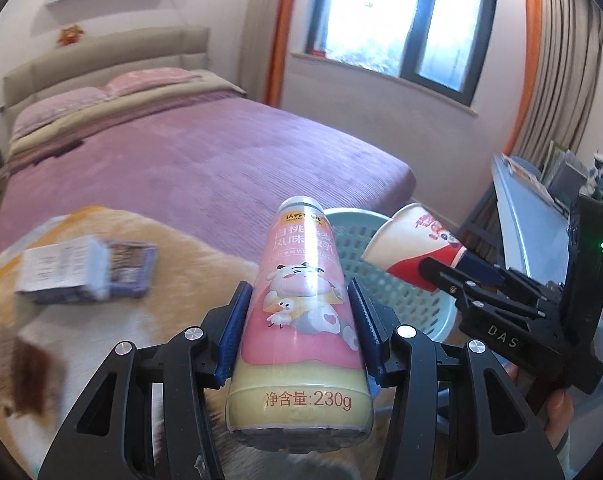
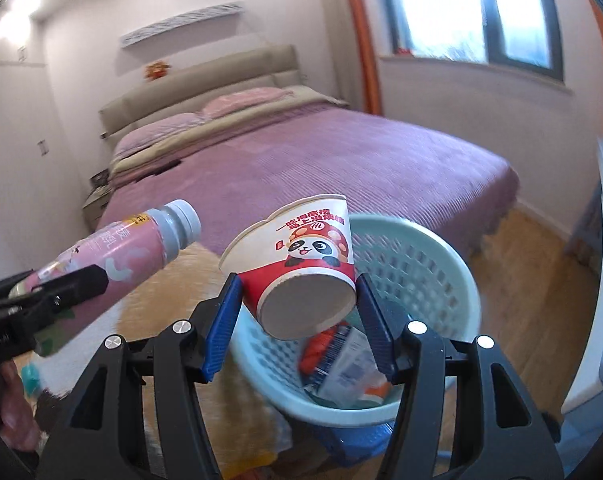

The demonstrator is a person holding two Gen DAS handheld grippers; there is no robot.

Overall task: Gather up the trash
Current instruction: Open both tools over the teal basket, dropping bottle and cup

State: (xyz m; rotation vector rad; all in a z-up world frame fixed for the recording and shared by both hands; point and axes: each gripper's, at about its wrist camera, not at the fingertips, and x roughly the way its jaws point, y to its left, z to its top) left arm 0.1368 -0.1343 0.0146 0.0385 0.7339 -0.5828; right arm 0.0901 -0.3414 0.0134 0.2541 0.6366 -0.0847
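Observation:
My left gripper (image 1: pixel 299 300) is shut on a pink and yellow drink bottle (image 1: pixel 299 320), held up with its grey cap pointing away; it also shows in the right wrist view (image 2: pixel 113 256). My right gripper (image 2: pixel 297 300) is shut on a red and white paper cup with a panda print (image 2: pixel 301 260), held tilted above the light green plastic basket (image 2: pixel 433 256). The basket holds wrappers and a carton (image 2: pixel 349 364). In the left wrist view the cup (image 1: pixel 413 248) and right gripper (image 1: pixel 461 276) hang over the basket (image 1: pixel 413 300).
A bed with a purple cover (image 1: pixel 205 160) stands behind the basket. A box and a card pack (image 1: pixel 89 264) lie on an orange and white fluffy rug (image 1: pixel 181 280). A desk (image 1: pixel 533 224) with books is at the right. Wooden floor (image 2: pixel 533 264) runs right of the basket.

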